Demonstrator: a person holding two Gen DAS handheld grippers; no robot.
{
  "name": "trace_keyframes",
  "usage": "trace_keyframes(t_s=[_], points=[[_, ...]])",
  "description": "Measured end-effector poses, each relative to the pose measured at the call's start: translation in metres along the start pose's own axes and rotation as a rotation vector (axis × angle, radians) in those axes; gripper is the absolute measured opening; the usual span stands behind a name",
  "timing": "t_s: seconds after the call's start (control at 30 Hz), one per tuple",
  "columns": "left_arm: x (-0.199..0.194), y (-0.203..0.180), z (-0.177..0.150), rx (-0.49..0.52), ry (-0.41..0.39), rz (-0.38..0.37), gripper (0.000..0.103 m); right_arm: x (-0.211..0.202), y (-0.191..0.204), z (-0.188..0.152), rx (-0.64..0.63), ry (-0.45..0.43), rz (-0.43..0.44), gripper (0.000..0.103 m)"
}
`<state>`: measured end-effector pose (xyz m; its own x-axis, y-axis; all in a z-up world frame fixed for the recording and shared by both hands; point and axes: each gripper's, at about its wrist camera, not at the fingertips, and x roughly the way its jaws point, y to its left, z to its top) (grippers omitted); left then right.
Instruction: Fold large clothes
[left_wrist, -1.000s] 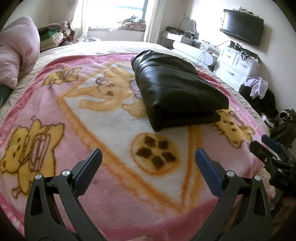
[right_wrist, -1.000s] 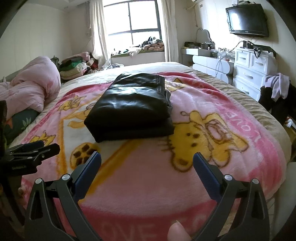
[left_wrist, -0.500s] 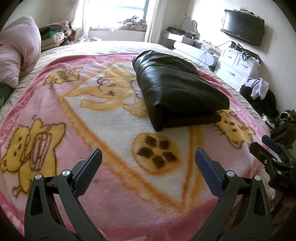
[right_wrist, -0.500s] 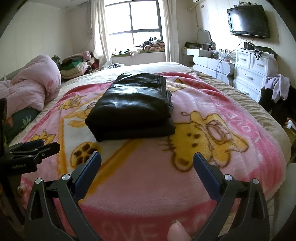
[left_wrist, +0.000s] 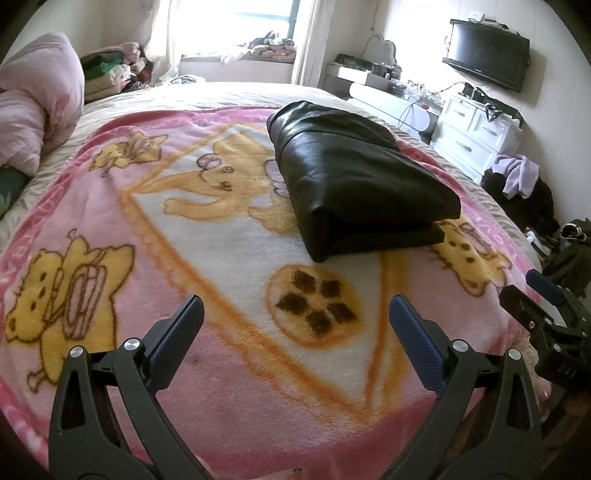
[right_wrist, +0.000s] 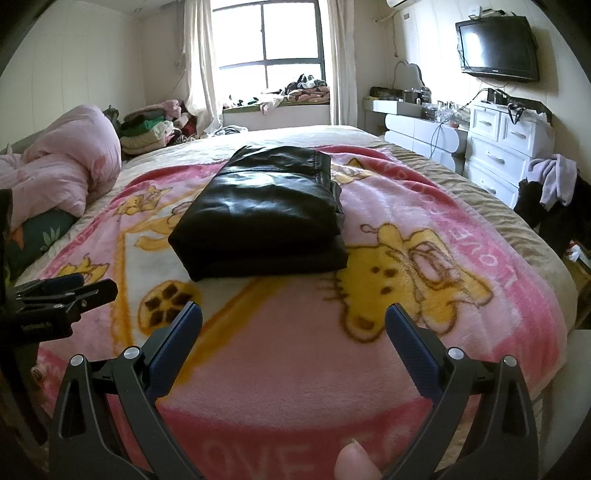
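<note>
On the blanket (left_wrist: 229, 240), well ahead of both grippers, the folded garment (left_wrist: 354, 184) is laid, long axis running away; the left gripper (left_wrist: 295, 321) and right gripper (right_wrist: 293, 325) are held wide open, empty; neither is clearly nearer.

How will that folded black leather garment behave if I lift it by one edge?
The black leather garment looks glossy, so it may slip between pads. It lies in thick stacked layers, so it is probably heavy and the fold would likely sag open. On the fleecy blanket it should drag rather than slide.
</note>
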<state>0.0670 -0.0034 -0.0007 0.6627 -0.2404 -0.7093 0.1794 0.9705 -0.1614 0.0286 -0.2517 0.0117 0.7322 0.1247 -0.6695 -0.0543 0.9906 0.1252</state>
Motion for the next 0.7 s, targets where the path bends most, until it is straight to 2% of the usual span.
trace_keyframes(t_s=[0.7], points=[[-0.0021, 0.0028, 0.0005, -0.007, 0.004, 0.013, 0.094, 0.0011, -0.0015, -0.0011, -0.002, 0.003, -0.003, 0.099]])
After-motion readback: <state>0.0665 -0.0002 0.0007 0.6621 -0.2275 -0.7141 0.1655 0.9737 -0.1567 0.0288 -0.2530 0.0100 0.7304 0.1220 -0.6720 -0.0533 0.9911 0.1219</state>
